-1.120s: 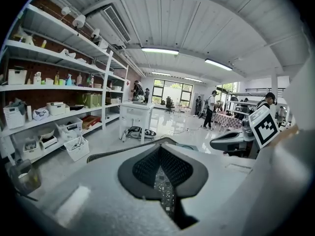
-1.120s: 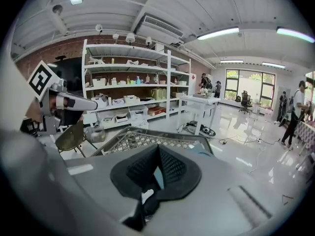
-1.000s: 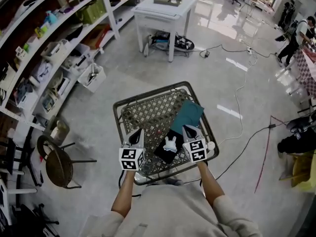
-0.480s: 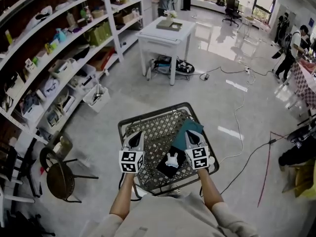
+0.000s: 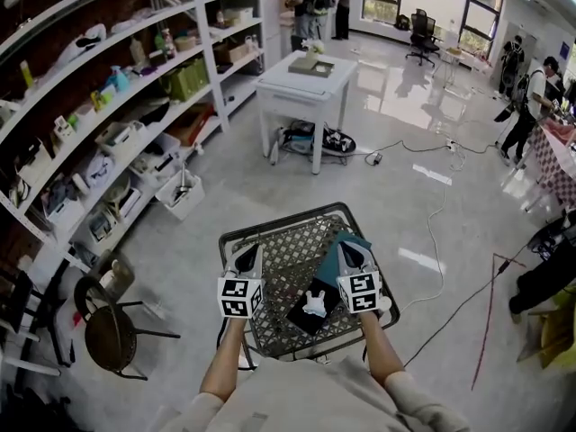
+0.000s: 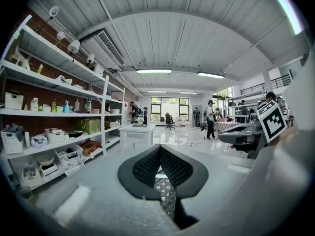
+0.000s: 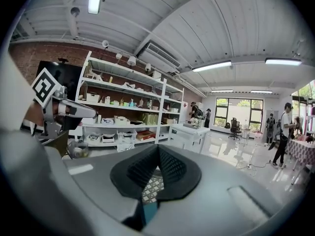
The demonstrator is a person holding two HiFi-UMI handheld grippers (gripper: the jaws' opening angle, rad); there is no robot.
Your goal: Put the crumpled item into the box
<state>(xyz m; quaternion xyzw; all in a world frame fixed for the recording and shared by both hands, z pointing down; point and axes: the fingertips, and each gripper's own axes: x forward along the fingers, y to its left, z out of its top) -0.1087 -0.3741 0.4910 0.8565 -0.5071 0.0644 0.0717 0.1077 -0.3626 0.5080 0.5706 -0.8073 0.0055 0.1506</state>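
1. Head view: the left claw (image 5: pixel 246 256) and the right claw (image 5: pixel 350 254) are held side by side over a metal lattice table (image 5: pixel 286 239) on a pale glossy floor (image 5: pixel 396 196); the white crumpled item (image 5: pixel 313 302) lies on a black flat slab (image 5: pixel 301 320) on the table. It sits between the two claws, nearer the right one, and neither touches it; a teal sheet (image 5: pixel 328 265) lies just beyond the slab, partly under the right claw; whether either piece is the box I cannot tell; cluttered shelves (image 5: pixel 99 133) run along the left.
2. Left gripper view: the left claw's jaws are pressed together at the tips with nothing pinched between them; the lattice shows through the gap below them; the right claw's marker cube sits at the right edge.
3. Right gripper view: the right claw's jaws are likewise pressed together and empty. Lattice and a sliver of teal show beneath; the left claw, cube and all, hangs at the left.
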